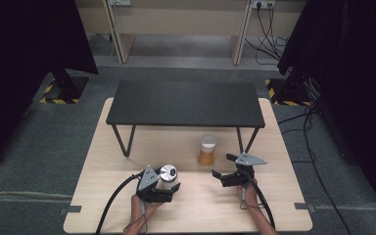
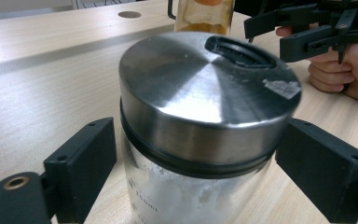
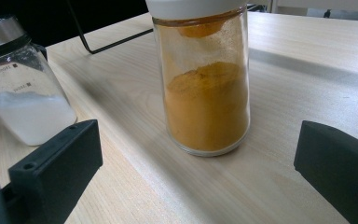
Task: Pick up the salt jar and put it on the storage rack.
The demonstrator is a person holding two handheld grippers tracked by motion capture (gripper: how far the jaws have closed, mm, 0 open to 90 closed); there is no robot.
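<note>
We count two jars on the table: one steel-lidded jar [image 1: 167,177] of white powder and one white-capped jar [image 1: 207,150] of orange powder. Two grippers too, a left gripper [image 1: 162,195] and a right gripper [image 1: 223,169]. One black shelf [image 1: 186,104], one table [image 1: 98,196].

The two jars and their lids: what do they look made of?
Silver-lidded jar: clear glass or plastic, see-through to white powder; its lid looks like brushed metal, with radial sheen. Orange-powder jar: also clear, glossy; its white cap looks like matte plastic.
</note>
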